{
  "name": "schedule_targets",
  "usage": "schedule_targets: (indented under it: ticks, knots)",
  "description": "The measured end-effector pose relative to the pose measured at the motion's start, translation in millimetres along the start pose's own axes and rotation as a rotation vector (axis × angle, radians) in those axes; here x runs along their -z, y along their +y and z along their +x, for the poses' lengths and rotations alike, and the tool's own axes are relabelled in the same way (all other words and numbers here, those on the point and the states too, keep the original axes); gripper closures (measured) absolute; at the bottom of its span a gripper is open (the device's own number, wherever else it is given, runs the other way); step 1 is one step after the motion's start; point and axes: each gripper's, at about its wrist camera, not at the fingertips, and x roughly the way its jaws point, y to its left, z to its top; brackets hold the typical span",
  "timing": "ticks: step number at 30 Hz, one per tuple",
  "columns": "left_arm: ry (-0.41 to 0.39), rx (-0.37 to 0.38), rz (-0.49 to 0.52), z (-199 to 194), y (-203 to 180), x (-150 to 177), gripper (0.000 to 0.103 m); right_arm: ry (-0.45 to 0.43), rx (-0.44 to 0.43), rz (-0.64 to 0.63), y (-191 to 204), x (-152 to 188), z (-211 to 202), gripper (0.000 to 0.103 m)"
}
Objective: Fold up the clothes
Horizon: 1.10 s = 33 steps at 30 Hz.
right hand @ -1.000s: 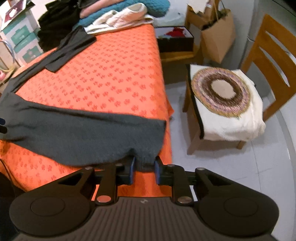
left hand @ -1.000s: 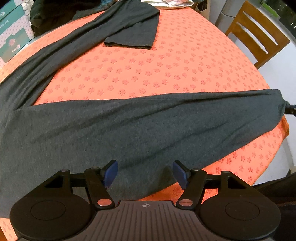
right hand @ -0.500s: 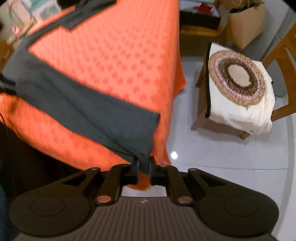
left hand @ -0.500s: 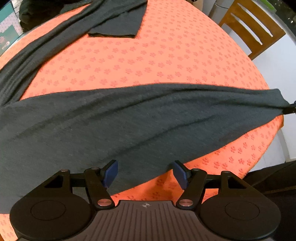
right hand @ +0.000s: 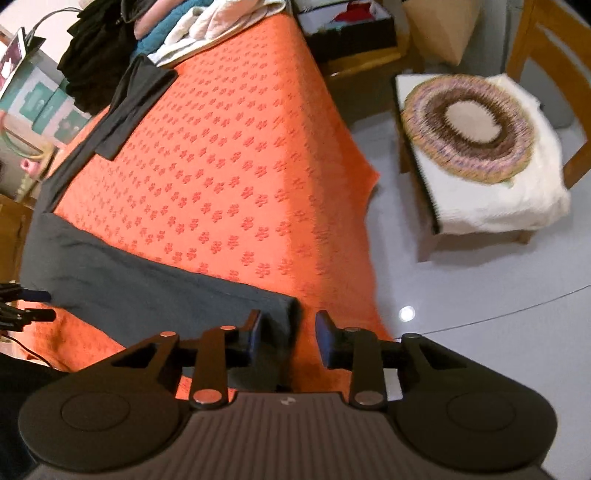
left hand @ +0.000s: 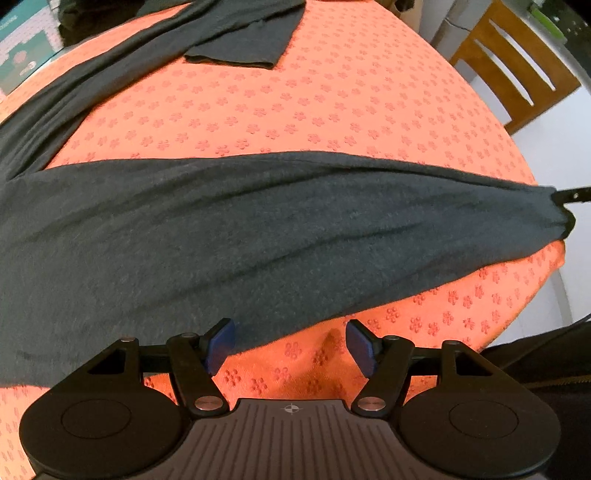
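A dark grey long-sleeved garment (left hand: 258, 229) lies stretched across the orange flowered tablecloth (left hand: 332, 103), one sleeve (left hand: 240, 40) reaching to the far side. My left gripper (left hand: 291, 343) hangs open over the garment's near hem, with the left pad above cloth and the right pad above bare tablecloth. My right gripper (right hand: 290, 334) is at the table's corner, its jaws closing. The garment's corner (right hand: 284, 306) lies between them against the left pad, and a gap still shows beside the right pad. From the left wrist view the right gripper (left hand: 569, 195) sits at the garment's taut right end.
A pile of clothes (right hand: 184, 29) and boxes (right hand: 37, 99) sit at the far end of the table. A stool with a round woven cushion (right hand: 469, 129) and a wooden chair (left hand: 517, 62) stand on the grey floor to the right.
The right gripper has swung and rolled at the table corner. Its jaws, pinched on the garment corner half a second ago, now show a gap. The left gripper has barely moved.
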Motion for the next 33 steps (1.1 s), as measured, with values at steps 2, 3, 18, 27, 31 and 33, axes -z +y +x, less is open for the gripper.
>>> schedule_targets:
  ticks: [2, 3, 18, 27, 31, 33]
  knots:
    - [-0.010, -0.009, -0.019, -3, 1, 1, 0.034, -0.014, 0.012, -0.012, 4, -3, 3, 0.100]
    - [-0.019, -0.014, -0.030, -5, 2, 1, 0.034, -0.039, 0.028, -0.023, 7, -6, 0, 0.100]
    - [-0.137, -0.117, -0.288, -50, 49, 0, 0.031, -0.082, 0.200, -0.286, 67, -83, -11, 0.085]
    - [-0.184, -0.193, -0.370, -58, 108, -22, 0.030, -0.073, 0.056, -0.407, 168, -147, 44, 0.076]
    - [-0.175, -0.214, -0.392, -50, 133, -37, 0.030, -0.026, 0.015, -0.468, 218, -167, 84, 0.075]
    - [-0.161, -0.223, -0.402, -45, 147, -45, 0.030, 0.002, 0.012, -0.491, 240, -174, 104, 0.075]
